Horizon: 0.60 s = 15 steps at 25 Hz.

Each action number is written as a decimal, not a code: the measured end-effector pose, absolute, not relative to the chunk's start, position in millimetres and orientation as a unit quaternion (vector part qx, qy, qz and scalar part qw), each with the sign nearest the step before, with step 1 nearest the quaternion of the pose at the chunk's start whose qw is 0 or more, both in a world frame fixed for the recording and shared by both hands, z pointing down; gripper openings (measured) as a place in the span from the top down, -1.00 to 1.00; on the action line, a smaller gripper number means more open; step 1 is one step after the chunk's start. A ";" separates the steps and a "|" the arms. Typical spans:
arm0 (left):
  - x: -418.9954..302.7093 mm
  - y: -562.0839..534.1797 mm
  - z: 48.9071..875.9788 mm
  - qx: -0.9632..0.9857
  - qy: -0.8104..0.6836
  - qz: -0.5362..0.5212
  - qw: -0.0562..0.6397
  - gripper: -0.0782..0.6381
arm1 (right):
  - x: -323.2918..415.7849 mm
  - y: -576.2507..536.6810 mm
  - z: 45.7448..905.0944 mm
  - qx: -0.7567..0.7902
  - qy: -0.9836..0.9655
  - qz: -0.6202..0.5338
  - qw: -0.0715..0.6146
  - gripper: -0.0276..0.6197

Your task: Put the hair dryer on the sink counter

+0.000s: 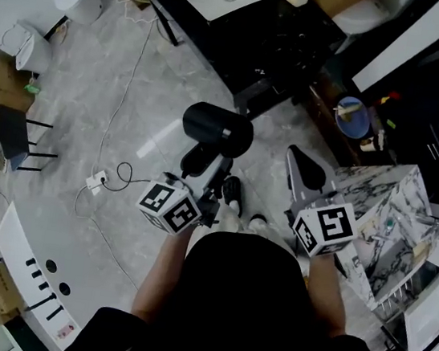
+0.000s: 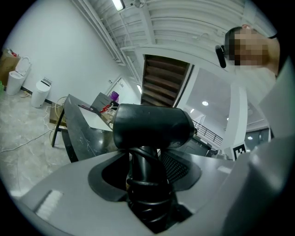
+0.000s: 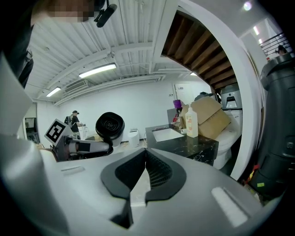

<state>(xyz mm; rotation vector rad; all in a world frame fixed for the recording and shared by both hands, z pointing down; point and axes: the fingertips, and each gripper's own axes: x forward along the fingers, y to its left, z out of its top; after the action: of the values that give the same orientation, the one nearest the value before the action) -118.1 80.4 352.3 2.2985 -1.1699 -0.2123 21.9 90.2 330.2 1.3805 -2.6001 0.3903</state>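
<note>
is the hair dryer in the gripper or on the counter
In the left gripper: its jaws clamp the hair dryer handle, away from the sink counter.

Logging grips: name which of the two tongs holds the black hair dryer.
The left tongs: clamped around the handle of the black plastic hair dryer, while the right tongs are shut and empty.

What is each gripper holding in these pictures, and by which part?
The left gripper holds the hair dryer by its handle. The right gripper holds nothing; its fingers are shut.
</note>
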 end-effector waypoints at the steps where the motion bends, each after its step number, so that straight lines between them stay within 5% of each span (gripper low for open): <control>1: -119.1 74.2 352.9 0.856 -0.429 -0.078 0.276 0.19 | 19.7 83.8 330.7 0.468 -0.869 0.133 0.087 0.89; 15: -132.4 22.9 368.0 0.877 -0.372 -0.064 0.297 0.19 | -5.8 33.7 336.0 0.508 -0.847 0.126 0.097 0.89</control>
<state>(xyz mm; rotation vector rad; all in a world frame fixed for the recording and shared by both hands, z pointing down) -132.4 22.9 368.0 2.3313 -0.9900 -0.1711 -5.8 33.7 336.0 1.5038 -2.5077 0.3738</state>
